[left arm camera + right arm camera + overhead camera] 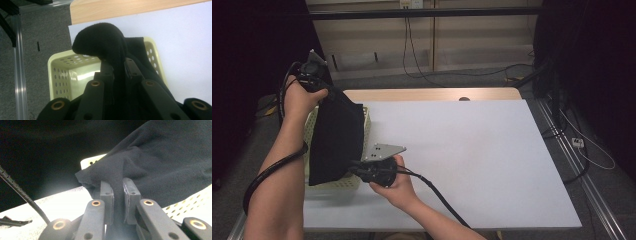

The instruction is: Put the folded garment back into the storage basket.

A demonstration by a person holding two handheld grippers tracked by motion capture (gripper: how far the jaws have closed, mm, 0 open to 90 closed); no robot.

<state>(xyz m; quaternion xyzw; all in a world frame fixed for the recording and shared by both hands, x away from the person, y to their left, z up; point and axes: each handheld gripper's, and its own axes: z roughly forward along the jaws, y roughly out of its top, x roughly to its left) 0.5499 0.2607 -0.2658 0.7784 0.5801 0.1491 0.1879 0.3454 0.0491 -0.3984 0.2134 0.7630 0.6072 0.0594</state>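
Note:
A black cloth [335,137] hangs stretched over a pale yellow perforated basket [366,119] at the table's left edge. My left gripper [314,75] holds the cloth's upper corner, raised above the basket's far end. In the left gripper view the jaws of the left gripper [119,65] are shut on a fold of the black cloth [100,40], with the basket [60,72] below. My right gripper [362,167] pinches the cloth's lower corner near the basket's front right. In the right gripper view the right gripper [118,185] pinches the cloth [162,162] between its pads.
A white sheet [472,155] covers the wooden table [432,94]. Cables [447,72] lie on the grey floor beyond the far edge, and more cables [589,145] run along a metal rail at the right. Dark curtains stand at both sides.

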